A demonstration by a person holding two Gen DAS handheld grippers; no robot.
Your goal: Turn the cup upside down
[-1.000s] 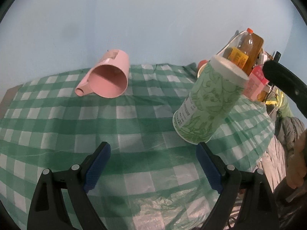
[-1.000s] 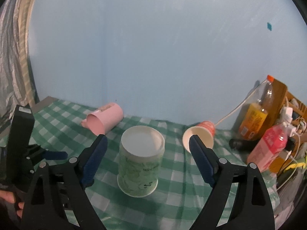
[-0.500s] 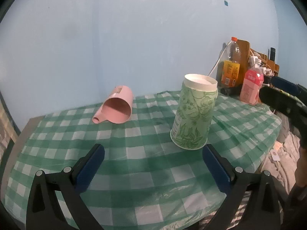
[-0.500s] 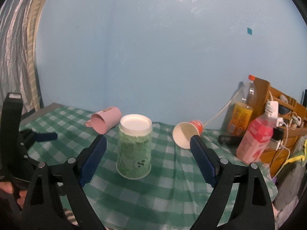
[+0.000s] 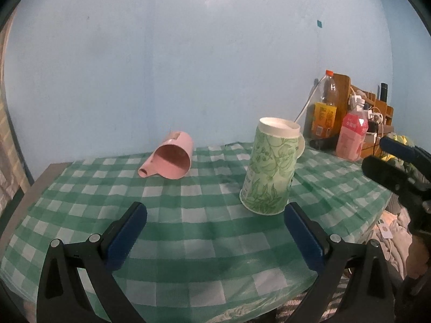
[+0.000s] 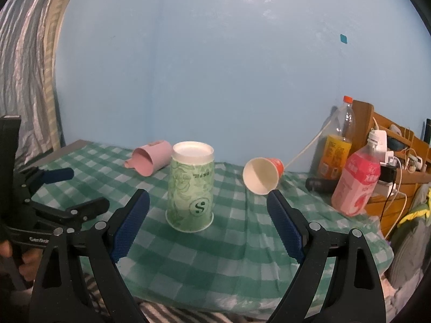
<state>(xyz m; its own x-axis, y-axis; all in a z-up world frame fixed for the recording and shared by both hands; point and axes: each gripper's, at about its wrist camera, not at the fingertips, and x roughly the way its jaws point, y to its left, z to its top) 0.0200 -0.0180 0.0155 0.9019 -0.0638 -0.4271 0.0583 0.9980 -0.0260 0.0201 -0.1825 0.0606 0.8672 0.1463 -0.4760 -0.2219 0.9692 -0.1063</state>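
Observation:
A green patterned paper cup (image 5: pixel 270 168) stands upside down, mouth on the green checked tablecloth (image 5: pixel 188 231); it also shows in the right wrist view (image 6: pixel 190 188). My left gripper (image 5: pixel 214 216) is open and empty, held back near the table's front edge, left of the cup. My right gripper (image 6: pixel 207 204) is open and empty, back from the cup, which sits between its fingers in view. The left gripper also shows at the left of the right wrist view (image 6: pixel 64 188).
A pink mug (image 5: pixel 169 158) lies on its side at the back left. A small orange paper cup (image 6: pixel 262 171) lies on its side behind right. Bottles (image 6: pixel 355 183) and a wooden rack with cables (image 6: pixel 396 145) stand at the right.
Both grippers have pulled back and away from the green cup, which stays upside down on the cloth. The views have levelled and show more of the table.

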